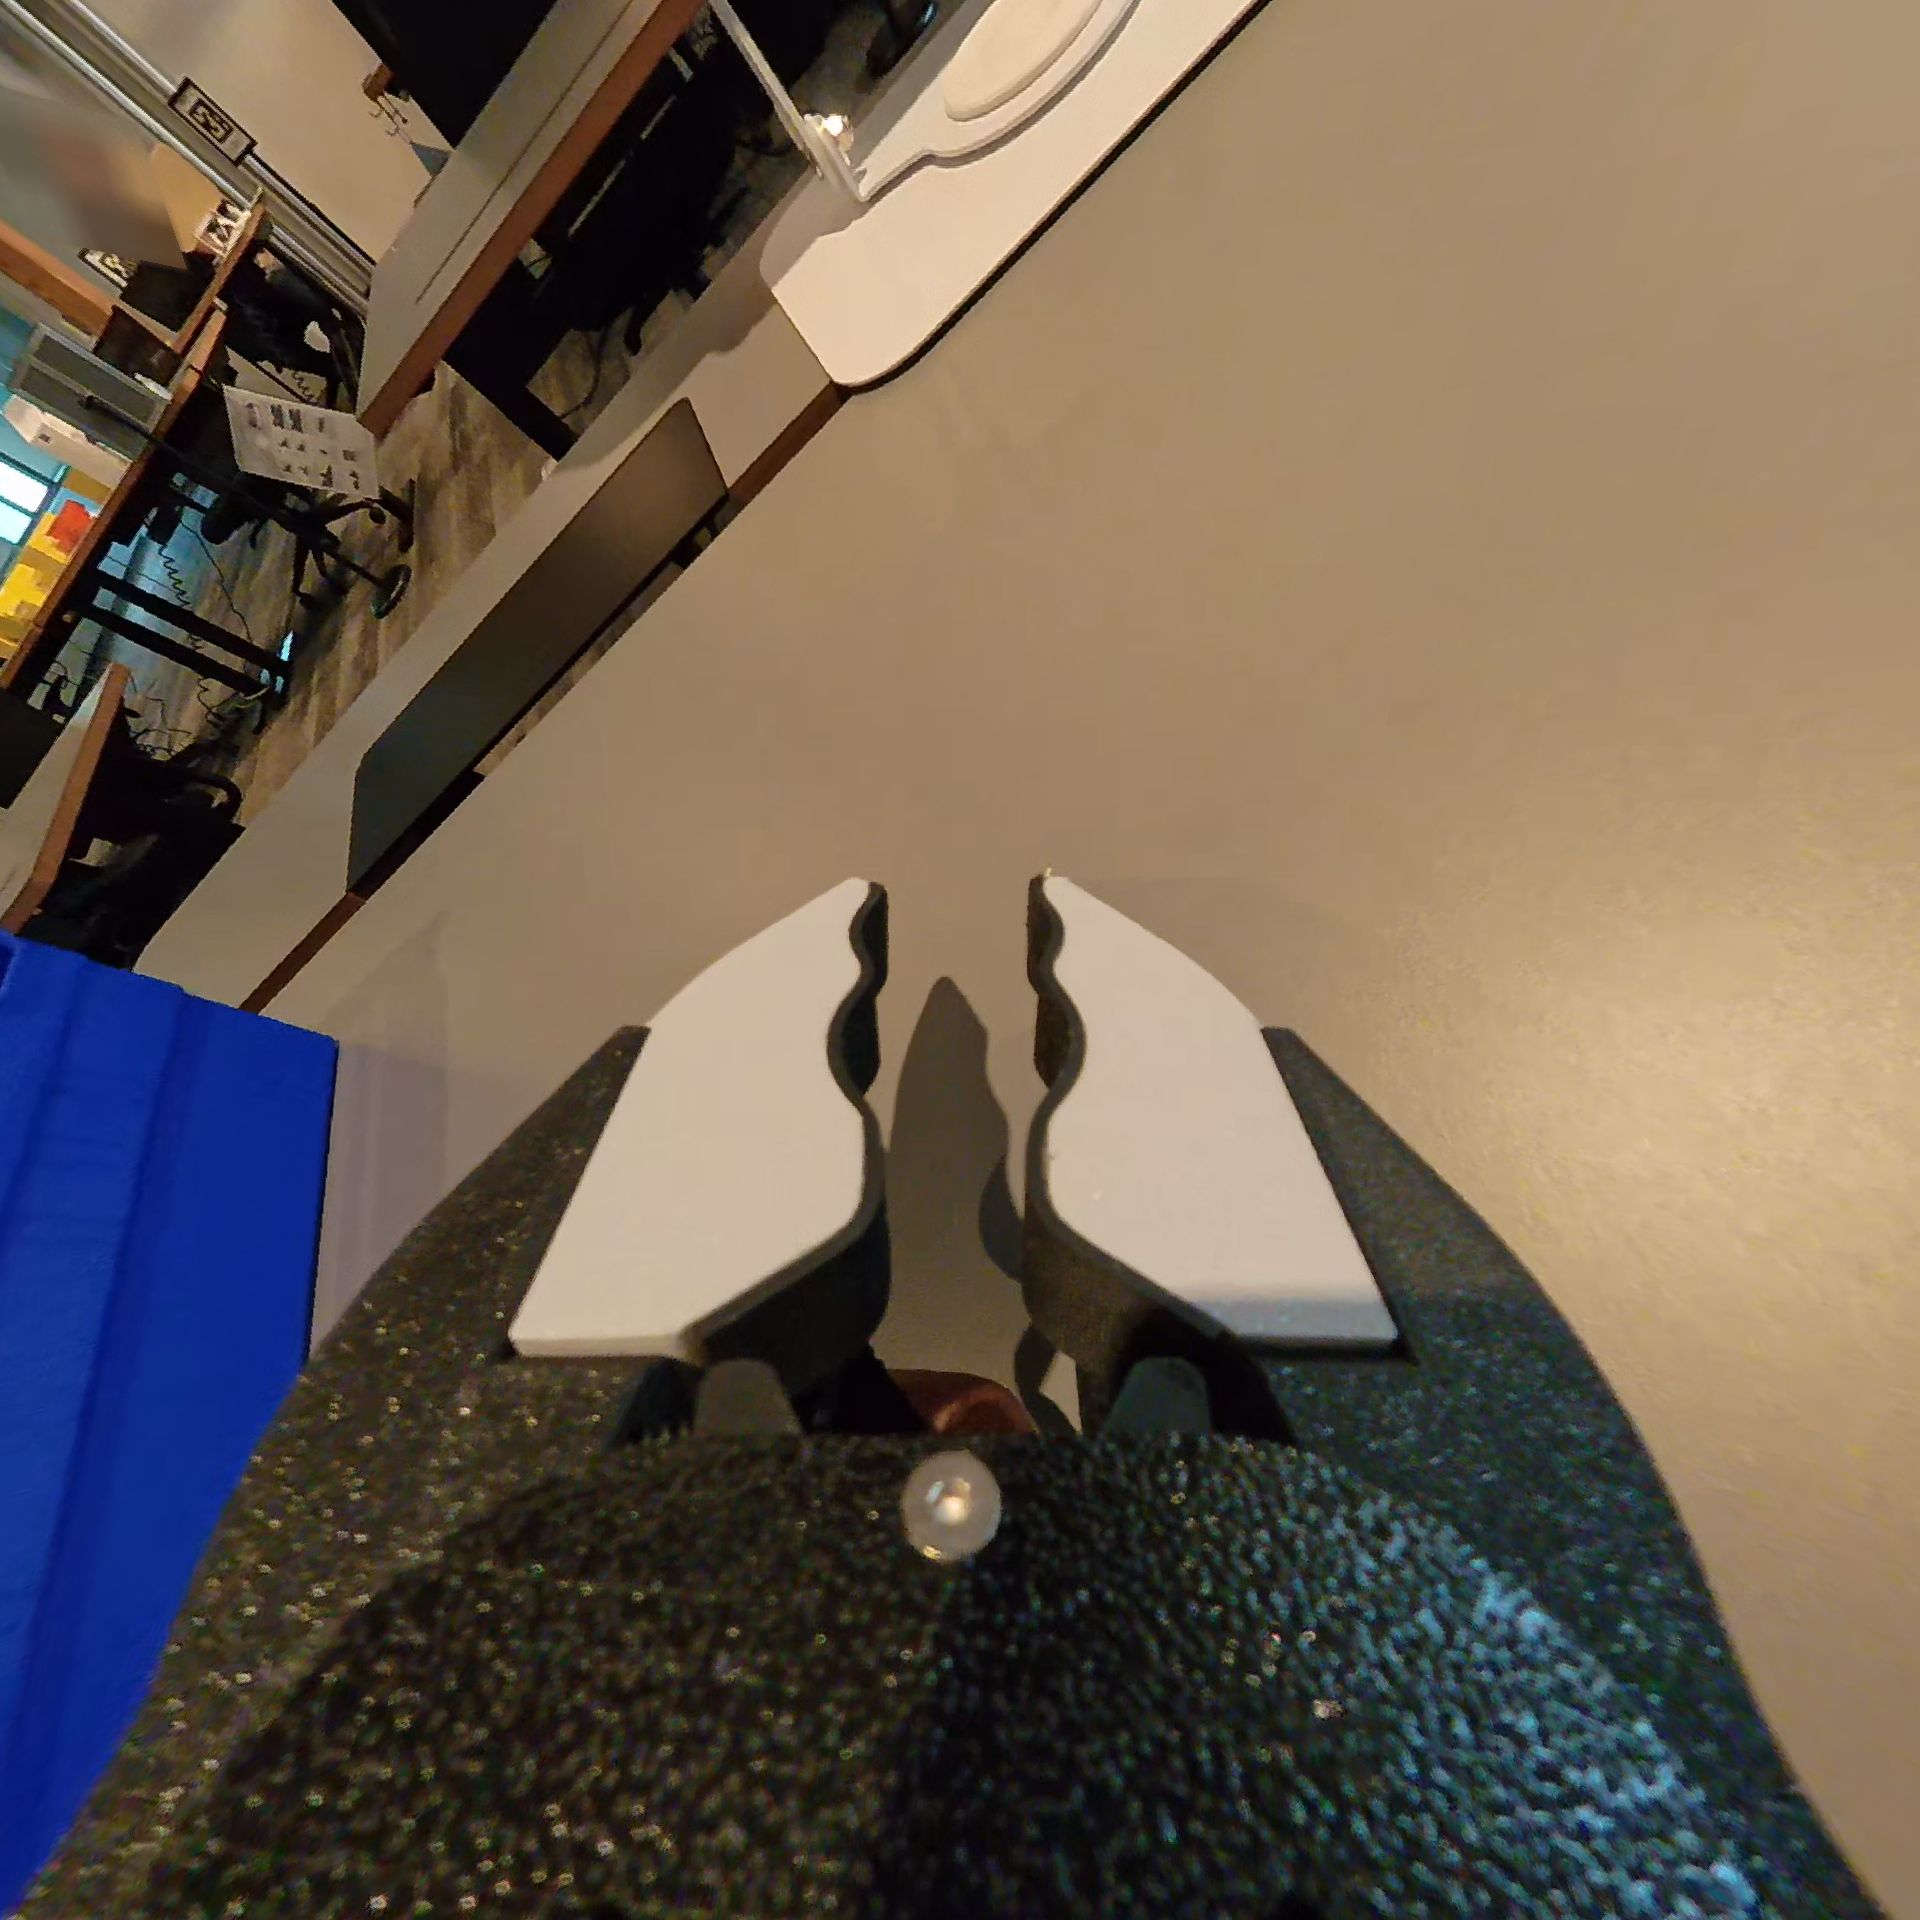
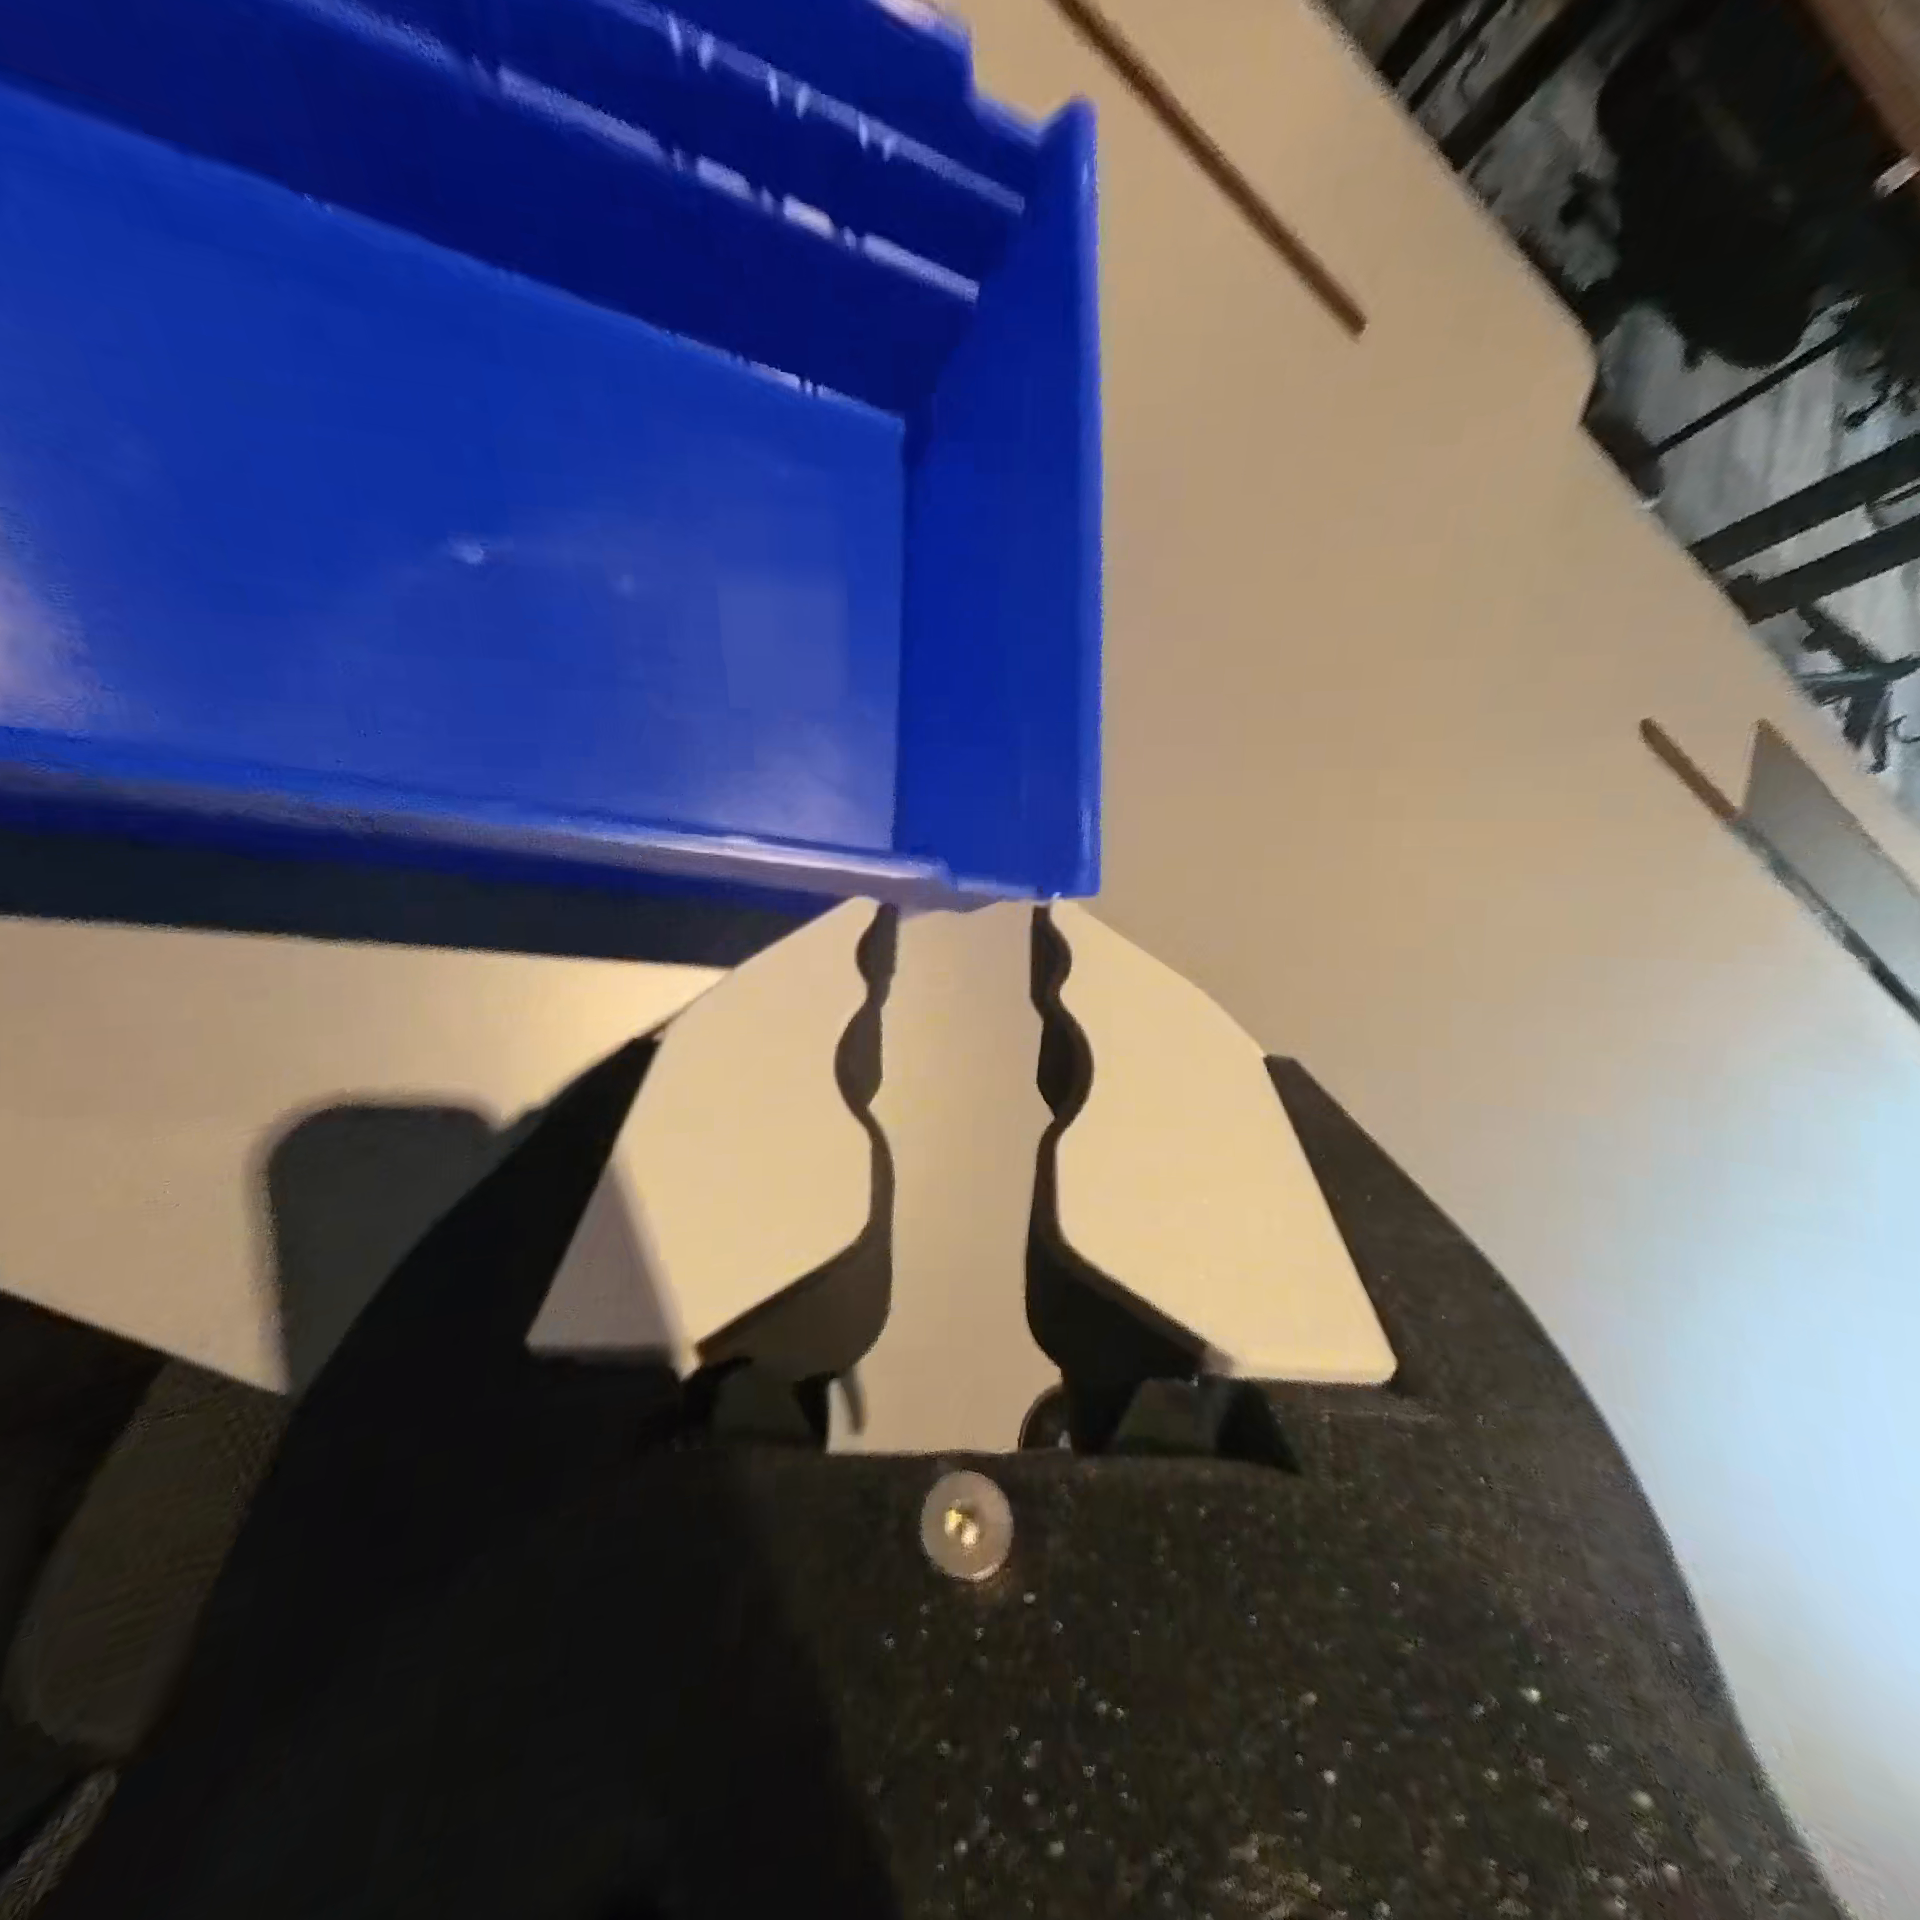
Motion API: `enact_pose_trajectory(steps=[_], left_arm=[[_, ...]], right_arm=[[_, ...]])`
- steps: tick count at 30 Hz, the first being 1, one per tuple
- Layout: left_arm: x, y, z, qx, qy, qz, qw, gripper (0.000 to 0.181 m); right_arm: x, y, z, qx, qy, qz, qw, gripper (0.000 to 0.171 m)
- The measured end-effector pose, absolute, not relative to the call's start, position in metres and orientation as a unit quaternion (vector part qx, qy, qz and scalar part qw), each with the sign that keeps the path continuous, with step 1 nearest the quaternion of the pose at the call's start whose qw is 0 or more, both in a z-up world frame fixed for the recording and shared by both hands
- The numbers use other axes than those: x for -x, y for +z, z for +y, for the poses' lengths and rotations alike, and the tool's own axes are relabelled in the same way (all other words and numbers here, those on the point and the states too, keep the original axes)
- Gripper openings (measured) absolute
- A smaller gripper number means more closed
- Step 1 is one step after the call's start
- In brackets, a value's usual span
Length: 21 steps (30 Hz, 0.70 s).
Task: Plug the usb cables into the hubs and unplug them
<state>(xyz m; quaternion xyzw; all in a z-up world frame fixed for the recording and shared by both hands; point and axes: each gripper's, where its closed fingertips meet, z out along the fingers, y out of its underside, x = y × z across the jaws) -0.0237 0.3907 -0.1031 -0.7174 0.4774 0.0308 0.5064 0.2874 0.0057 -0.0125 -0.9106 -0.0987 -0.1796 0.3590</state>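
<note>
No usb cable or hub shows in either view. My left gripper [image 1: 957, 894] is open and empty, its white fingers [image 1: 727, 1122] over the bare beige table [image 1: 1351, 727]. My right gripper [image 2: 961, 914] is open and empty, its fingertips right at the near corner of a blue plastic bin [image 2: 468, 540]. The part of the bin's inside that shows holds nothing. The same blue bin [image 1: 135, 1299] stands at the left edge of the left wrist view.
A white mat [image 1: 935, 239] with a round white disc lies at the far side of the table. Beyond the table edge are desks, office chairs and a dark floor. The right wrist view is blurred by motion; seams cross the table [image 2: 1455, 727]. Tip to tip, the grippers are about 50 cm apart.
</note>
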Motion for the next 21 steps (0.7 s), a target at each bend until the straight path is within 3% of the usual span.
enact_pose_trajectory(steps=[4,6,13,21], left_arm=[[0.024,-0.104,0.39,0.719,0.032,0.478,0.504,0.025],[0.024,-0.105,0.391,0.719,0.035,0.48,0.501,0.025],[0.024,-0.104,0.39,0.717,0.032,0.48,0.505,0.025],[0.023,-0.105,0.389,0.716,0.035,0.483,0.503,0.025]], right_arm=[[-0.305,-0.039,0.018,0.924,-0.184,-0.093,0.322,0.019],[-0.318,-0.051,0.03,0.928,-0.183,-0.082,0.313,0.026],[-0.373,-0.051,0.077,0.901,-0.203,0.024,0.382,0.031],[-0.307,-0.015,0.055,0.84,-0.02,0.075,0.538,0.034]])
